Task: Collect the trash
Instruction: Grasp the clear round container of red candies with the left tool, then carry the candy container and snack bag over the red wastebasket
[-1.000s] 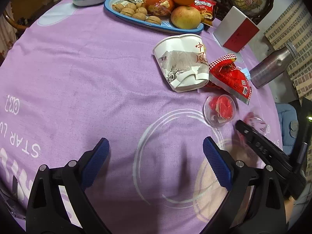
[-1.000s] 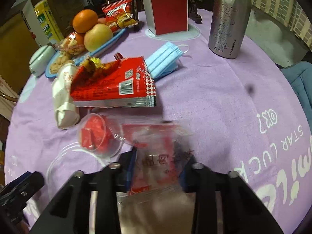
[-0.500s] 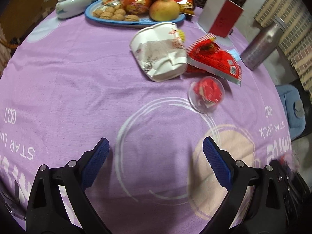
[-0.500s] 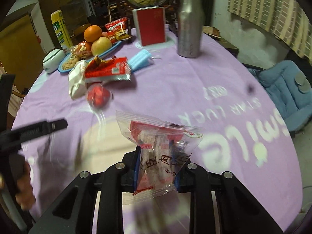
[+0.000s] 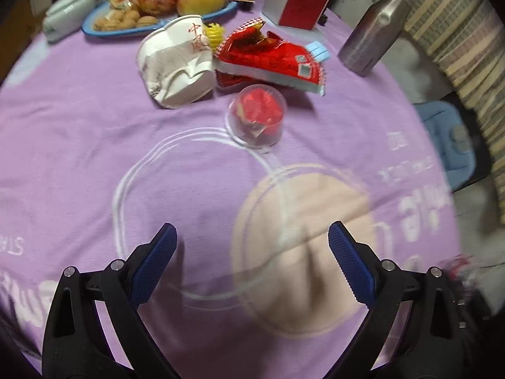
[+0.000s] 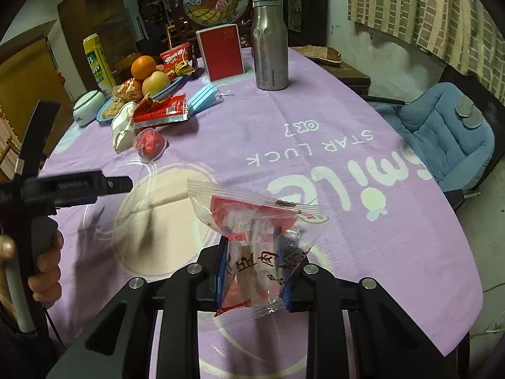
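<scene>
My right gripper [image 6: 252, 246] is shut on a clear plastic snack wrapper [image 6: 255, 221] with red print and holds it above the purple tablecloth [image 6: 315, 173]. My left gripper [image 5: 251, 243] is open and empty, low over the cloth. Ahead of it lie a clear plastic cup with red scraps [image 5: 256, 115], a crushed white paper cup [image 5: 176, 63] and a red snack bag [image 5: 271, 60]. The same cup with scraps [image 6: 150, 142], paper cup [image 6: 123, 126] and red bag [image 6: 161, 112] show far left in the right wrist view, where the left gripper's finger [image 6: 79, 186] also appears.
A blue plate [image 5: 126, 28] of fruit and walnuts, a white lidded dish [image 5: 68, 12], a red-and-white box [image 6: 222, 52], a steel bottle [image 6: 270, 42] and a blue face mask [image 6: 205, 98] stand at the table's far side. A blue cushioned chair [image 6: 442, 132] is at the right.
My right gripper has lifted the clear wrapper off the cloth and drawn back toward the table's near edge. My left gripper has shifted right, bringing the scrap cup nearer its centre.
</scene>
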A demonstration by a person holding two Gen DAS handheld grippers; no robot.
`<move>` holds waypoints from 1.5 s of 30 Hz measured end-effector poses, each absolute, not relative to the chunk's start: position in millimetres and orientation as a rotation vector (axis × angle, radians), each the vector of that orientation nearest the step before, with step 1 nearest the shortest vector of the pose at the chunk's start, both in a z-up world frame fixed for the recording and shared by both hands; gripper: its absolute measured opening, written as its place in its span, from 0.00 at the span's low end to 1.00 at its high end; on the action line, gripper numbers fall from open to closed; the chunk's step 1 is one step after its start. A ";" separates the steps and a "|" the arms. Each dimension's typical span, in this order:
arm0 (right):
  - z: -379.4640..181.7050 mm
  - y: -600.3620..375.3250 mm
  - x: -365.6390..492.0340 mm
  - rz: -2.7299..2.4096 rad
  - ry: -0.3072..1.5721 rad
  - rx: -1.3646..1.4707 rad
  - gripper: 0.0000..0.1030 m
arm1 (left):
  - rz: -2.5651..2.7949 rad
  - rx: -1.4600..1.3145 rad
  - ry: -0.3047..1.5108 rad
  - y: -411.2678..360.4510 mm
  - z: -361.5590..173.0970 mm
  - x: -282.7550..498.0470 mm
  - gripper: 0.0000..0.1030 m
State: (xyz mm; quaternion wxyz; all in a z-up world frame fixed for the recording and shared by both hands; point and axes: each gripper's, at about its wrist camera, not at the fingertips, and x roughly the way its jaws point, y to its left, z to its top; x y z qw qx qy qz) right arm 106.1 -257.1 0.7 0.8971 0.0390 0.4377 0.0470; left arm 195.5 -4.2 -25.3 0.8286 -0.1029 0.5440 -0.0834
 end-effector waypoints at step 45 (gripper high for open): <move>-14.1 -295.7 66.3 0.039 0.916 0.177 0.26 | -0.367 -0.032 1.053 -124.8 7.5 146.3 0.53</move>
